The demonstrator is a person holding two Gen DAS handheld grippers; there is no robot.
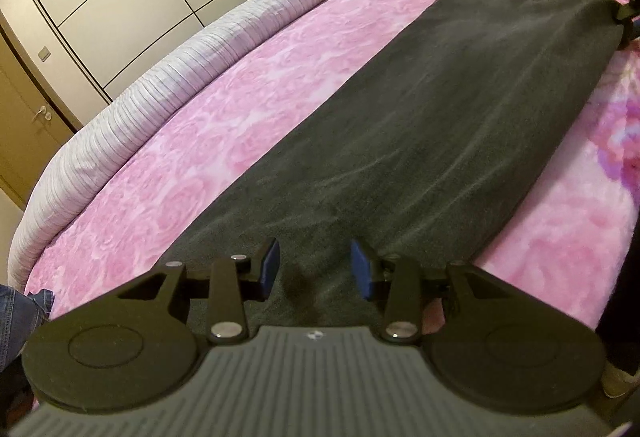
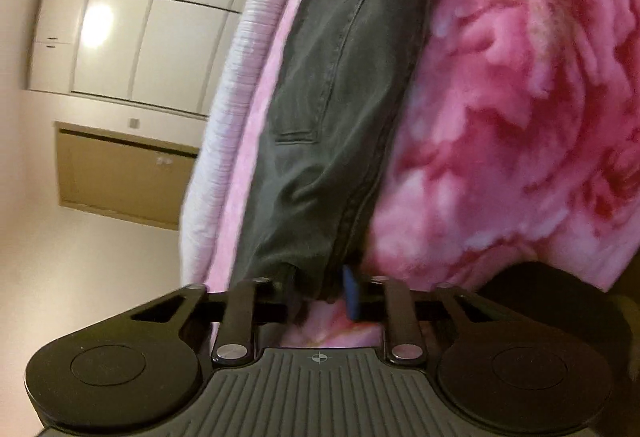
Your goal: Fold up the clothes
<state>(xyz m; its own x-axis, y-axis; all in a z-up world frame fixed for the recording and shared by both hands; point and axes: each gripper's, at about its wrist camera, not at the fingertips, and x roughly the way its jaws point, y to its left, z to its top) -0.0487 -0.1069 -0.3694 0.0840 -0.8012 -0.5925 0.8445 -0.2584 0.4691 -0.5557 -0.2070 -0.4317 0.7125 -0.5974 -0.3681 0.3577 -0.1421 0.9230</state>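
Jaws, left: my left gripper stands with its jaws apart over the leg end of the dark jeans; cloth lies below the gap, and the blue pads press on nothing.
Jaws, right: my right gripper is clamped together on a bunched edge of the jeans, close under the back pocket.
Jeans, place: flat on the pink floral bed, beside the rolled pale quilt.
Long axis: in the left wrist view it runs from my left jaws at 6 o'clock up toward 1 o'clock, waistband farthest.
Nearer hand: right holds the waist end, left is at the legs.
Coming move, my judgement: left should close on the hem, then carry it along that axis toward the waist.
Risk: a one-layer pinch would skew the fold.
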